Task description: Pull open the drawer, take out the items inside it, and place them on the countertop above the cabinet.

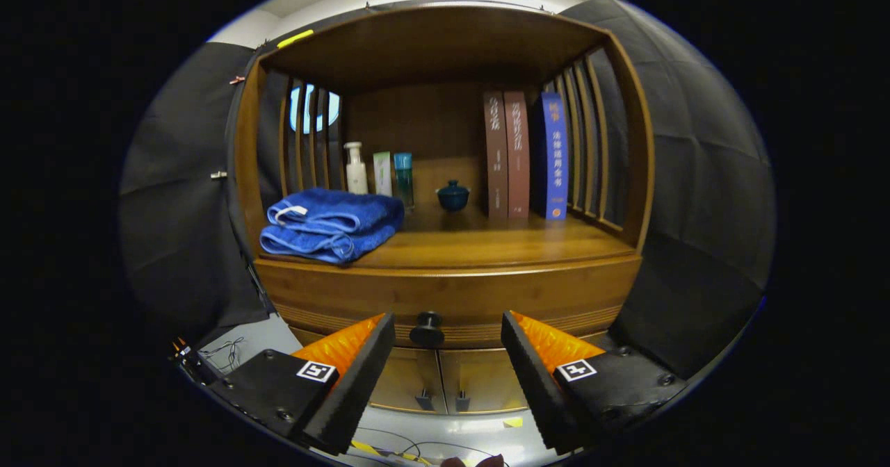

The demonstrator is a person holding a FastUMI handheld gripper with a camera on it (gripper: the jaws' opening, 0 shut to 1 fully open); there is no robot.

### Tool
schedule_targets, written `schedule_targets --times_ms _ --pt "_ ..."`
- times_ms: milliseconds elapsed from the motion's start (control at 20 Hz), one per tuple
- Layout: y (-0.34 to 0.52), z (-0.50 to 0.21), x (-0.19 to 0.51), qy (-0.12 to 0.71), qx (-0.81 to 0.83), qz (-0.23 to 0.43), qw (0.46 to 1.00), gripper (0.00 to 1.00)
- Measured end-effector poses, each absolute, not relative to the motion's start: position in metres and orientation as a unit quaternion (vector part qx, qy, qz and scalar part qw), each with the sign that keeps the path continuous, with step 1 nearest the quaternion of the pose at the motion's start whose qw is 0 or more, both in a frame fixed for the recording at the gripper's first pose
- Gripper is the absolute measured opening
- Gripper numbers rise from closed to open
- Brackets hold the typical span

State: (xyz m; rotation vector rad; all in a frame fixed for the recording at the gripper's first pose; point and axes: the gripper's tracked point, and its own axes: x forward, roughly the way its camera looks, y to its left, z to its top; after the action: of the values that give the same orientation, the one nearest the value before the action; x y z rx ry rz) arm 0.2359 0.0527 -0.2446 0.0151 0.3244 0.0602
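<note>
Both fingers of the tongs [448,328] stand spread apart and released, gripping nothing. Between their tips, just ahead, sits the dark round knob [427,329] of the drawer [452,297], which is closed. Below it are two cabinet doors [445,380] with small handles. Above the drawer, the wooden desk [487,244] carries a folded blue towel [330,224], three bottles [379,171], a small lidded pot [452,195] and three upright books [525,154] further back.
</note>
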Motion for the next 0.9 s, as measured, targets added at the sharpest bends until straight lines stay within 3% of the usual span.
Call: schedule_targets --times_ms 350,550,650,700,900 --pt "0.07 -0.293 0.273 0.198 0.011 0.024 0.98 1.0" --pt "0.083 -0.312 0.292 0.211 0.026 0.023 0.977 0.76" --pt "0.078 -0.311 0.291 0.209 0.009 0.007 0.978 0.51" --pt "0.079 -0.313 0.292 0.208 0.003 0.002 0.978 0.51" --pt "0.079 -0.313 0.291 0.199 0.026 0.009 0.98 0.33"
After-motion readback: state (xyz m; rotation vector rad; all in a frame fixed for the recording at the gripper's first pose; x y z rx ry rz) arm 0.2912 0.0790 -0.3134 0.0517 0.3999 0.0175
